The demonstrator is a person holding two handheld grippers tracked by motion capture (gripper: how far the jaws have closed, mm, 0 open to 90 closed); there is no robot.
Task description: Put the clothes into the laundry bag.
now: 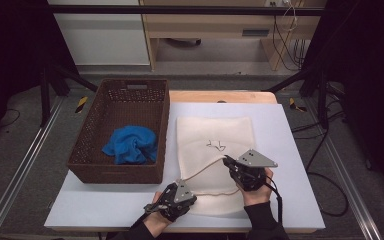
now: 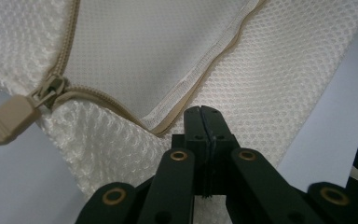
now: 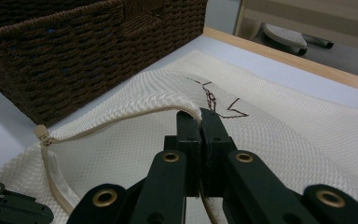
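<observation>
On the white desk (image 1: 290, 150), low centre of frame, lies your cream mesh zip bag (image 1: 215, 135). Your left gripper (image 1: 176, 199) and right gripper (image 1: 228, 162) reach forward with jaws clamped on its opening edge, the right raised.

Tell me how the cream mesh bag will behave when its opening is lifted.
Probably floppy: the mesh bag already drapes where the right tool pinches its upper edge. Likely light, being thin open weave. The lower layer may lift too unless the left tool pins it.
</observation>
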